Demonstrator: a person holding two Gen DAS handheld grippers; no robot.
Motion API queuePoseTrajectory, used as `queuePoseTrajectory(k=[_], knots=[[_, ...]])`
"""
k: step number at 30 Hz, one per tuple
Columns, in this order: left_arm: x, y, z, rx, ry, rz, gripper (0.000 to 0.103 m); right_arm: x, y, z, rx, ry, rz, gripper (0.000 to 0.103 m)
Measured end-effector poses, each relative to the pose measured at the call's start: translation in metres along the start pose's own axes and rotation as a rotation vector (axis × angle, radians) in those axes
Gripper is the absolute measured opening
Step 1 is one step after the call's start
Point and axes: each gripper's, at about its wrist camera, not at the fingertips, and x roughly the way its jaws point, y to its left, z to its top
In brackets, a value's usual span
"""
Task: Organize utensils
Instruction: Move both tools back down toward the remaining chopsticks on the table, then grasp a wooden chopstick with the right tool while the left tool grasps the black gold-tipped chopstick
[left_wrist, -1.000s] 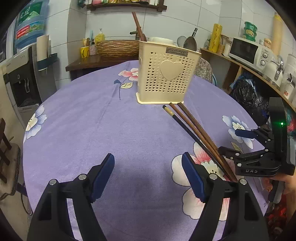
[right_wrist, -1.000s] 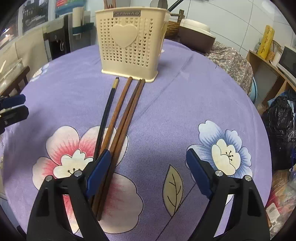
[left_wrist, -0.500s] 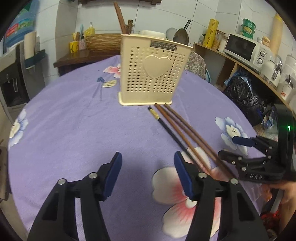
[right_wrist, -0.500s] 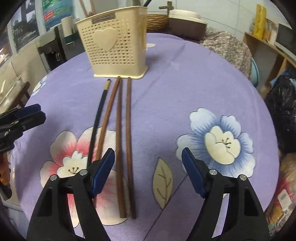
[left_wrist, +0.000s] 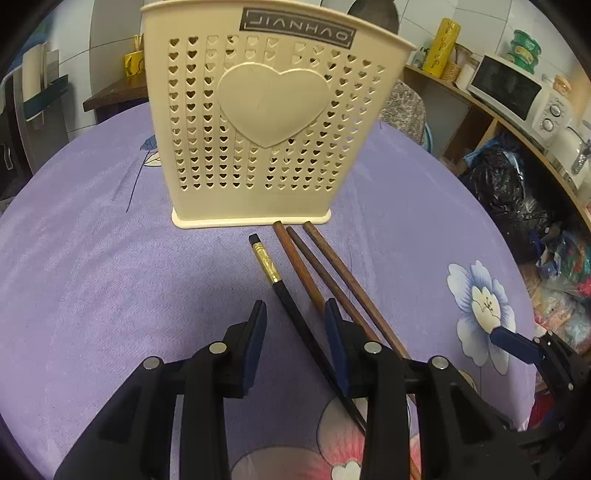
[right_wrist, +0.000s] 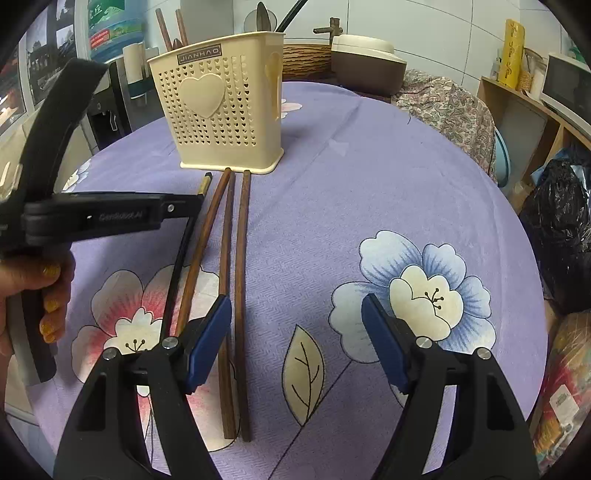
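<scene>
A cream perforated utensil holder with a heart stands on the purple flowered tablecloth; it also shows in the right wrist view. In front of it lie a black chopstick with a gold band and three brown wooden chopsticks. My left gripper is open, its jaws low on either side of the black chopstick, not closed on it. My right gripper is open and empty above the cloth, just right of the brown chopsticks.
In the right wrist view the left gripper's body and the hand holding it cross the left side. A shelf with a microwave and black bags stand to the right. A rice cooker and basket stand behind the table.
My left gripper has moved forward and right toward the holder, dropped low, and narrowed its jaws around the black chopstick. My right gripper has shifted slightly and stays open.
</scene>
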Motion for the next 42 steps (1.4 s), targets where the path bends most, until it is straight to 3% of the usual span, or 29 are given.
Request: queuePoseTrajectory(k=[6,8,12,16,18,25,29,33,38,42], knots=[[0.003,0.007,-0.004,0.029,0.020,0.033,0.022,0.005,-0.003,0.006,-0.002,0.002,0.003,0.070],[0.000,0.014,-0.004,0.030,0.026,0.037,0.021,0.009,-0.004,0.012,-0.001,0.005,0.015,0.062],[-0.004,0.034,-0.003,0.017,0.038,0.030,0.021,0.029,-0.004,0.038,0.044,0.017,0.136,0.051],[-0.005,0.041,-0.001,0.010,0.036,0.040,0.021,0.058,0.002,0.066,0.060,0.037,0.169,0.038],[-0.003,0.038,0.001,0.017,0.033,0.047,0.021,0.071,0.005,0.076,0.062,0.055,0.183,0.036],[0.003,0.033,0.008,0.027,0.034,0.037,0.021,0.098,0.020,0.092,0.011,0.067,0.157,0.031],[0.006,0.033,0.013,0.037,0.041,0.033,0.021,0.101,0.038,0.096,-0.100,0.070,0.075,0.029],[0.008,0.036,0.018,0.045,0.056,0.024,0.021,0.100,0.026,0.100,-0.035,0.106,0.053,0.024],[0.010,0.031,0.019,0.043,0.057,0.032,0.022,0.100,0.027,0.098,-0.051,0.105,0.040,0.024],[0.012,0.025,0.019,0.036,0.052,0.039,0.030,0.101,0.032,0.098,-0.046,0.107,0.043,0.024]])
